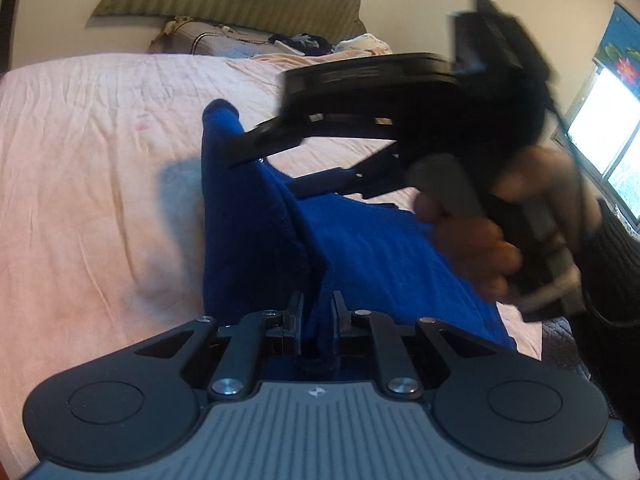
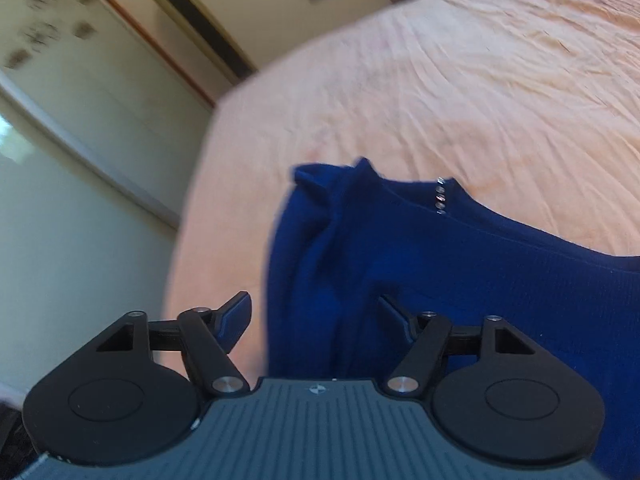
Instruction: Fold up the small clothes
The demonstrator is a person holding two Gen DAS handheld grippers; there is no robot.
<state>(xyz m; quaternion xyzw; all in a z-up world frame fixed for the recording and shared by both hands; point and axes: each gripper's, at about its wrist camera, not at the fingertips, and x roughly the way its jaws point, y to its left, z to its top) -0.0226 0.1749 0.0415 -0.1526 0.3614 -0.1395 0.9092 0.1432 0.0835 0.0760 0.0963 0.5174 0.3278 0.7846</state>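
Pink bedsheet [image 1: 100, 168] carries a blue knit garment [image 1: 360, 248], a fold of it pinched between the left gripper [image 1: 316, 316] fingers, while the right gripper [image 2: 316, 316] hangs wide open, empty, directly above the cloth

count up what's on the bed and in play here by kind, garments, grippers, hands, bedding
Blue garments: 1, the blue top
Grippers: 2, left gripper and right gripper
Hands in view: 1, the hand holding the right gripper
Pink bedsheets: 1, the pink sheet
Pillows: 1, the pillow
Total: 6
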